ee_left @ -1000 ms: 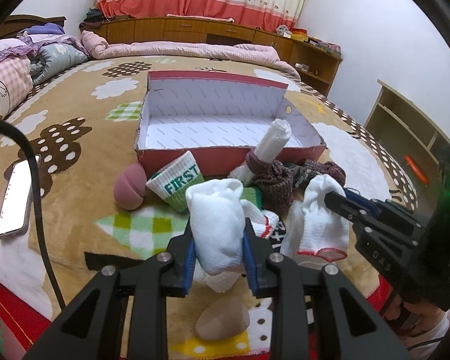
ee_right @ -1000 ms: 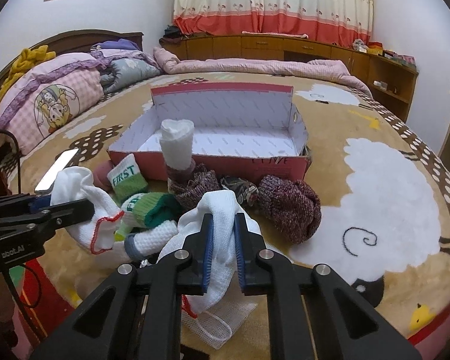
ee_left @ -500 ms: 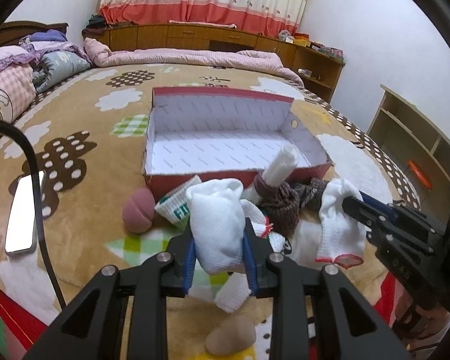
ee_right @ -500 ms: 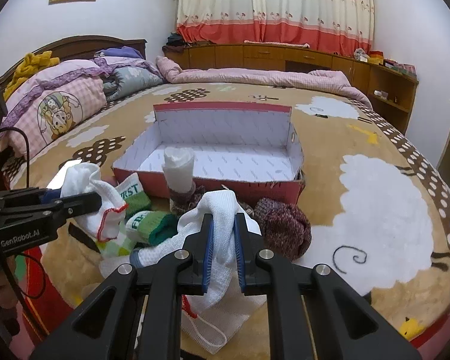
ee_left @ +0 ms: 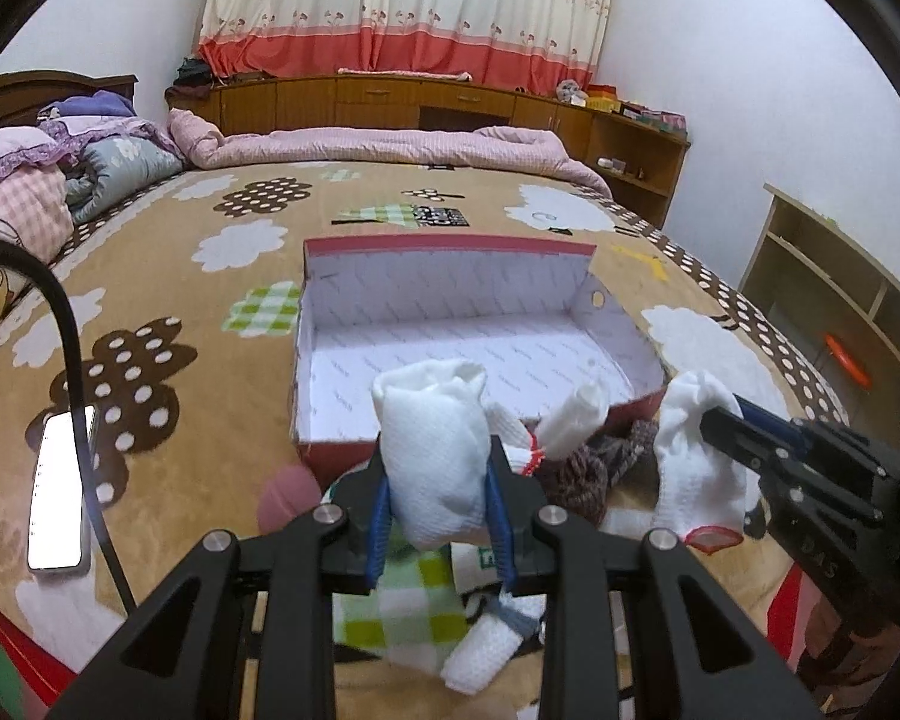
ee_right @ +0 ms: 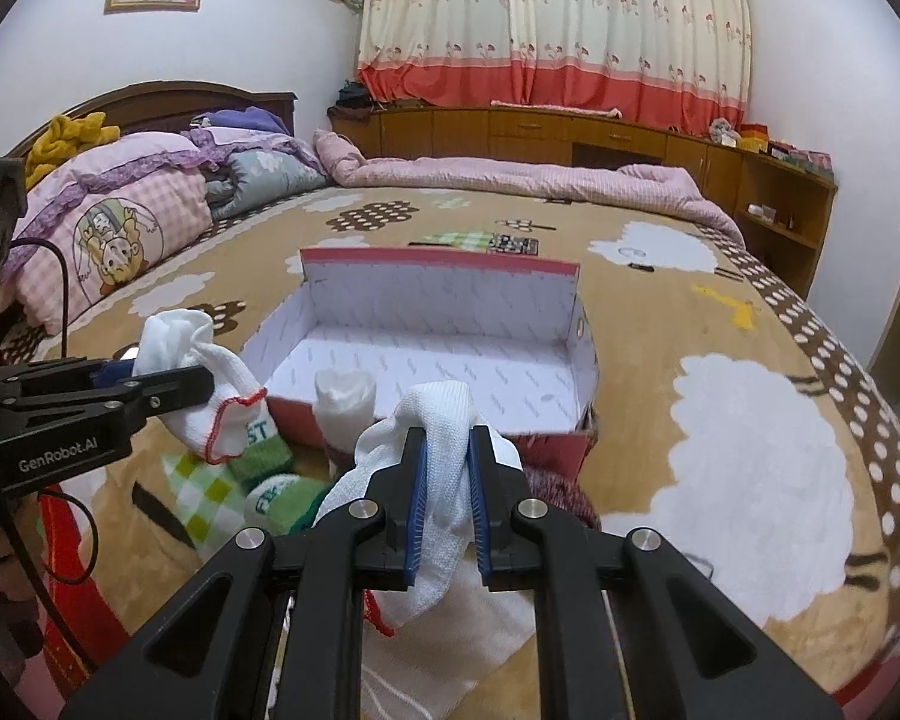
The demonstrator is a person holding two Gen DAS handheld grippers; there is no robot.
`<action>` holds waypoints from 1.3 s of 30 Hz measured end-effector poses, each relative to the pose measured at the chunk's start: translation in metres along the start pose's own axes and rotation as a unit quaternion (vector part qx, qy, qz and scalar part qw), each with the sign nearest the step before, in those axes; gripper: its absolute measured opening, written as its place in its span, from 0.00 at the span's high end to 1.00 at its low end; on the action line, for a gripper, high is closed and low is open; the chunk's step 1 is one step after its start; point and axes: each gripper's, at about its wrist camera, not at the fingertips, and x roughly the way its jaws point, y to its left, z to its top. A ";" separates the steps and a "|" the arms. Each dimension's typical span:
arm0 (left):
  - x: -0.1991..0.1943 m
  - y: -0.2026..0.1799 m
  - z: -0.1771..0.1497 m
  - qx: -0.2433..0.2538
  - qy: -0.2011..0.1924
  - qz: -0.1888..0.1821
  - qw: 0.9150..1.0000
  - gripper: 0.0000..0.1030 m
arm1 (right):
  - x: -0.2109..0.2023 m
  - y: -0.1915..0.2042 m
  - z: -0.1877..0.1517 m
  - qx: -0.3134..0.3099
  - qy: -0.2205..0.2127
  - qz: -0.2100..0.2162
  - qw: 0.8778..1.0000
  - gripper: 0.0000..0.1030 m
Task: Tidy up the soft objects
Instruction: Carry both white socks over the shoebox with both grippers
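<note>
My left gripper (ee_left: 435,480) is shut on a bunched white knit glove (ee_left: 432,438), held above the sock pile in front of the red shoebox (ee_left: 450,247). My right gripper (ee_right: 445,474) is shut on another white glove (ee_right: 444,420) whose red-edged cuff hangs below the fingers. Each gripper shows in the other's view: the right gripper (ee_left: 729,420) with its glove (ee_left: 699,462), the left gripper (ee_right: 168,387) with its glove (ee_right: 198,360). The shoebox (ee_right: 438,261) stands open and empty, white inside.
In front of the box lie a rolled white sock (ee_right: 345,405), a maroon knit sock (ee_left: 588,471), green "FIRST" socks (ee_right: 273,483) and a pink piece (ee_left: 285,495). A phone (ee_left: 60,498) and a cable lie left. Pillows (ee_right: 120,234) are piled far left; a wooden shelf (ee_left: 834,300) stands right.
Both grippers have risen with their white gloves still clamped, lifting them off the pile. The box now sits lower and smaller in both views.
</note>
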 end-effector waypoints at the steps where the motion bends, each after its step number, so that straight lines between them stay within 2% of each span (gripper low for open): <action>1: 0.001 -0.001 0.003 0.001 -0.001 0.000 1.000 0.73 | 0.001 0.000 0.003 0.000 -0.002 0.000 1.000 0.86; 13: 0.016 -0.002 0.036 0.005 -0.027 0.005 1.000 0.73 | 0.023 -0.004 0.034 -0.009 -0.018 -0.001 1.000 0.86; 28: 0.063 0.004 0.054 0.006 -0.002 0.009 1.000 0.72 | 0.060 -0.019 0.062 -0.012 -0.021 -0.010 1.000 0.86; 39: 0.108 0.006 0.068 -0.002 0.023 0.015 1.000 0.72 | 0.112 -0.033 0.067 0.000 0.013 -0.010 1.000 0.86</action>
